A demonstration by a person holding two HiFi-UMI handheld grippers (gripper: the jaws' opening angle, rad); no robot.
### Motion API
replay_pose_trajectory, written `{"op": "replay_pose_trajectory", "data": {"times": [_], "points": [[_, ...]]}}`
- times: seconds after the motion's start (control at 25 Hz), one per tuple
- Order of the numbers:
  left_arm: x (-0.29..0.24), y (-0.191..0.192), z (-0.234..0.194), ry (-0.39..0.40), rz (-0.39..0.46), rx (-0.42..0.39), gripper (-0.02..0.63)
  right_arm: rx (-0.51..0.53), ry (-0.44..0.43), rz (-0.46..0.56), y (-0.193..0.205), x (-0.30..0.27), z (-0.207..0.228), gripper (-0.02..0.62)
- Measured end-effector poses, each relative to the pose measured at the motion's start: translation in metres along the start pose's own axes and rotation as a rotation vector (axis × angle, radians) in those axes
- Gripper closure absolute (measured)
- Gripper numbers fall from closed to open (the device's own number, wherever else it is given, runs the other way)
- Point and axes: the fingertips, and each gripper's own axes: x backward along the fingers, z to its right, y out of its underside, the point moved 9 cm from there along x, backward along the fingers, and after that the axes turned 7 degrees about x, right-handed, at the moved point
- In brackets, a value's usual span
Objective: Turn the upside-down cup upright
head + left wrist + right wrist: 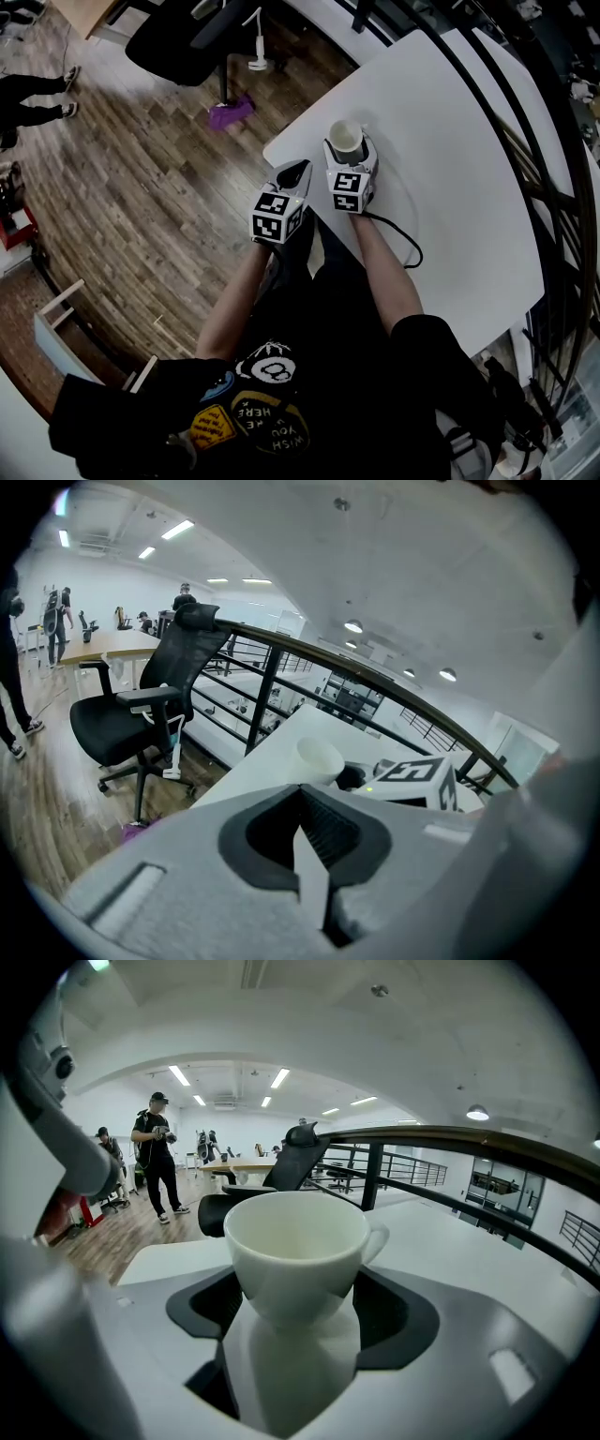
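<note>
Cup (pixel 345 138) stands mouth-up on the white table (pixel 469 169), close to the table's corner and straight out at twelve o'clock from your right gripper (pixel 350 159). That gripper's jaws are spread wide, one at the cup's nine o'clock and one at its three. In the right gripper view the dark pads look clear of the wall on both sides, though the bowl hides their lowest parts, so I would not swear neither brushes it; nothing is gripped. Your left gripper (pixel 298 172) sits at about eight o'clock from the cup, by the table's edge, its jaws pressed together with nothing in them. From how the cup stands, I judge the turning done and only a clean withdrawal left. Going by its gloss, treat the cup as glazed ceramic. It is stiff, so it will not yield to the pads, and smooth, so it may slide under a light squeeze. It is also brittle, so a knock this near the corner could send it to the wood floor (pixel 141 187). It looks light enough to skid if a jaw catches it. Its handle (pixel 380 1237) points to three o'clock in the right gripper view, near the right-hand jaw; mind it as you back out. If you must take hold again, grip across the bowl just below the rim, at nine and three, clear of the handle.
</note>
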Motion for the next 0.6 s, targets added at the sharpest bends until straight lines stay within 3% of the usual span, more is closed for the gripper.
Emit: {"op": "replay_pose_trajectory", "data": {"times": [0.32, 0.44, 0.52, 0.6], "points": [[-0.017, -0.033, 0.0, 0.008, -0.049, -0.035, 0.601, 0.076, -0.116, 0.04, -0.008, 0.018, -0.008, 0.224], [-0.025, -0.037, -0.001, -0.004, -0.052, 0.012, 0.601, 0.074, -0.125, 0.068, -0.012, 0.027, -0.005, 0.224], [-0.028, -0.041, 0.001, 0.035, -0.069, 0.058, 0.6, 0.078, -0.133, 0.09, -0.016, 0.035, -0.001, 0.224], [-0.03, -0.047, 0.005, 0.079, -0.085, 0.063, 0.518, 0.064, -0.139, 0.111, -0.018, 0.043, 0.003, 0.224]]}}
